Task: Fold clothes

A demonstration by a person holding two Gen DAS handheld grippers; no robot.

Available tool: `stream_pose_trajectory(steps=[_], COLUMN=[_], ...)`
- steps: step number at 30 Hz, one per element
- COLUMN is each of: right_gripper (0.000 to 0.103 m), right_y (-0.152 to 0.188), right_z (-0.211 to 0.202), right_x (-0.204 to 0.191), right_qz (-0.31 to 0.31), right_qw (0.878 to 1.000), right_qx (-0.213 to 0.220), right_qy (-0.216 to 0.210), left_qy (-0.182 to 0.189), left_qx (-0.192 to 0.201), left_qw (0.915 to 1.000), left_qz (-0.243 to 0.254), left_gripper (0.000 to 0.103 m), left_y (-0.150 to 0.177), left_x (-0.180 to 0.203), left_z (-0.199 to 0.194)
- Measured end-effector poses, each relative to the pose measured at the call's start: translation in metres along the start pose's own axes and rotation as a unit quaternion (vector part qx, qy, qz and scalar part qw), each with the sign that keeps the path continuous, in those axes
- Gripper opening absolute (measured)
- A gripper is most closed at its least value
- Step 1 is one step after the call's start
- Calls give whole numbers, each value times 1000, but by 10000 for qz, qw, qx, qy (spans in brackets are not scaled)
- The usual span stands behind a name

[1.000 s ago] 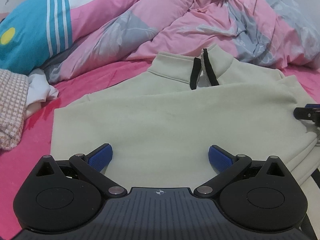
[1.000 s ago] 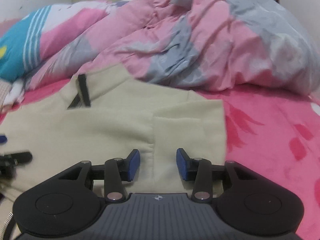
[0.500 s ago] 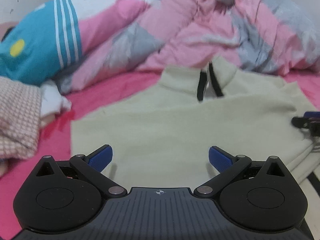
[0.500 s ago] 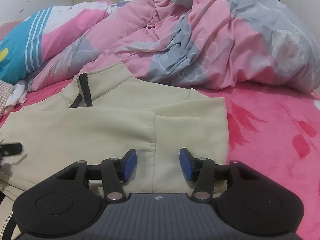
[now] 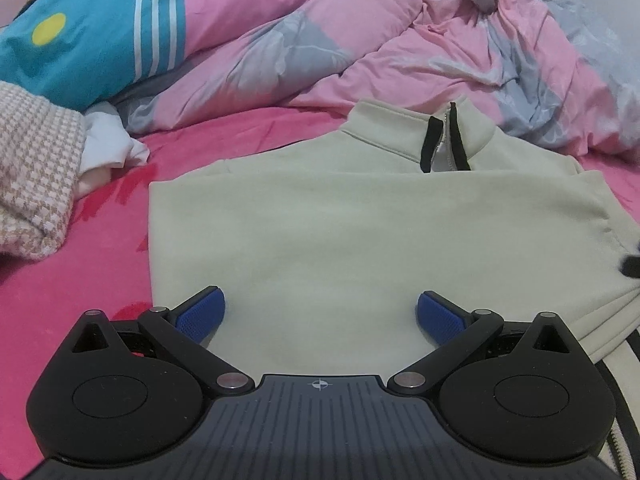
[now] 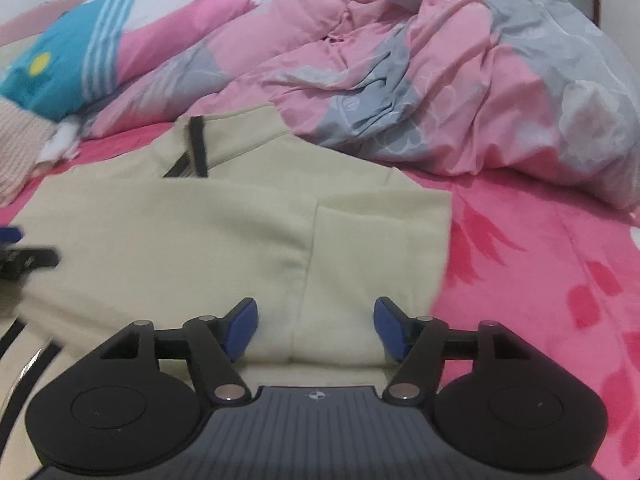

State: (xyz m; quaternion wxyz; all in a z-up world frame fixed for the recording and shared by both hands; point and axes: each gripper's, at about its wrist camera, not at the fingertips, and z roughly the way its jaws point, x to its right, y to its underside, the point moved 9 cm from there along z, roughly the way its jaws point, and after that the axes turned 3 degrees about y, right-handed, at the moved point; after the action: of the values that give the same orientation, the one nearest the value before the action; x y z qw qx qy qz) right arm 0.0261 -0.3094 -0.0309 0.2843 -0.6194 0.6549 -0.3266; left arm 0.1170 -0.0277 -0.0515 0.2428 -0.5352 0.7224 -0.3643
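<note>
The cream zip-neck top (image 5: pixel 360 224) lies mid-bed (image 6: pixel 540 264), sleeves already folded in; the bottom-up fold seems left. Left hand-held gripper (image 5: pixel 320 312) and right hand-held gripper (image 6: pixel 316 328) both released, empty.

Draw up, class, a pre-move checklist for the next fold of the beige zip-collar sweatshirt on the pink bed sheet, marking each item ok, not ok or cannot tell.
1. Left gripper open, nothing between its blue pads: ok.
2. Right gripper open, empty: ok.
3. Beige zip-collar sweatshirt lies flat on the pink bed sheet, sides folded in: ok.
4. Right folded edge straight and visible ahead of the right gripper: ok.
5. Sweatshirt's near hem, where a grasp would go: hidden behind the gripper bodies, cannot tell.
6. Crumpled pink-and-grey duvet touching the collar: cannot tell.
</note>
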Motion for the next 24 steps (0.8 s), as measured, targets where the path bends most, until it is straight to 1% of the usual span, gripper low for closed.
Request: stream_pose_trajectory(steps=[1,3,4,6,7,10,12,13,15,17,18,20,21,22,23,24], right_gripper=[67,87,98,96,95,95,95,94,85,69,66,57,55,49,47,47], right_y=[3,7,9,12,8,-10,-23,-31,-44,-50,-50,-46,-37,-28,-17,-13], right_z=[-6,-15,-18,-24,-29,-50,-60,-61,-55,-43,-35,-15,-2,11,23,25], right_x=[3,11,17,30,32,35,33,29,21,12,10,8,11,14,19,22], right_qz=[4,-11,49,216,313,619,723,692,648,648,678,780,812,831,871,965], right_qw=[10000,9998,9994,9980,9980,9975,9967,9966,9968,9966,9965,9964,9966,9965,9958,9952], right_qx=[-11,-185,-270,-432,-366,-19,214,332,446,500,480,341,155,-51,-211,-123], right_qy=[-39,123,218,407,415,354,311,288,172,56,8,-65,12,122,159,59], left_qy=[11,32,40,50,58,70,-2,-21,7,46,41,-43,-77,2,122,172], left_qx=[-2,-5,-6,-16,-37,-111,-74,-45,39,128,139,31,-76,-205,-266,-265], left_qw=[10000,10000,10000,10000,10000,9997,9996,9997,9999,9999,9999,10000,9999,9997,9991,9988], left_qz=[-2,-6,-9,-11,1,193,266,253,145,75,77,59,11,-143,-306,-384], left_gripper=[103,103,103,103,103,103,103,103,103,103,103,103,103,103,103,103], left_y=[0,0,0,-1,-1,-6,-10,-13,-18,-22,-22,-16,-11,-5,-1,-1], left_x=[0,0,-1,-1,-1,-1,-6,-9,-18,-25,-28,-37,-42,-47,-51,-53], left_z=[0,1,1,1,1,-4,-9,-13,-20,-26,-26,-18,-12,-4,0,0])
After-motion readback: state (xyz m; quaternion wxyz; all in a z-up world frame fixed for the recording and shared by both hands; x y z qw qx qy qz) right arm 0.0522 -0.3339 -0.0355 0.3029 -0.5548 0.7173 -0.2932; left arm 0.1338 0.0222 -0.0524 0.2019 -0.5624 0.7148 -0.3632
